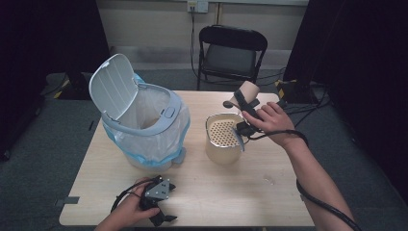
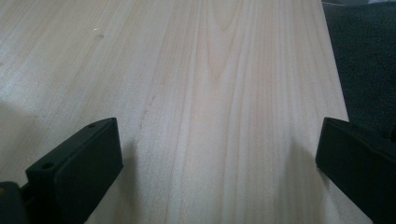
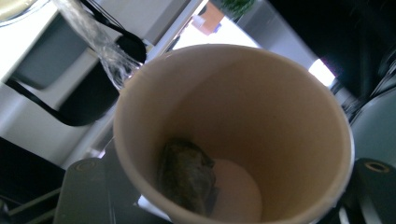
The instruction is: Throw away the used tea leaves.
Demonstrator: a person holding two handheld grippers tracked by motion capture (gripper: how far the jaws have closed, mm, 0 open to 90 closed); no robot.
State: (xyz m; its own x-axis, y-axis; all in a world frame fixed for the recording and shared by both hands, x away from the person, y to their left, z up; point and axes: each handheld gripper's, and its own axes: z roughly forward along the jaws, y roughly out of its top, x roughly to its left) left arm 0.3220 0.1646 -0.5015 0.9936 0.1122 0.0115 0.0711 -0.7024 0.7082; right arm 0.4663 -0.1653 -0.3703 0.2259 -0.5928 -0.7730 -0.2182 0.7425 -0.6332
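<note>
The right tongs (image 1: 244,111) pinch a paper cup (image 1: 247,91), held tipped on its side above the far right part of the surface (image 1: 269,192), just behind a cream strainer pot (image 1: 223,139). Inside the cup, in the right gripper view, a dark wet tea bag (image 3: 187,175) lies near the bottom. The left tongs (image 1: 161,217) rest at the near edge, spread wide with bare wood between them. A lined bin (image 1: 144,125) stands left, with its lid (image 1: 113,86) up.
</note>
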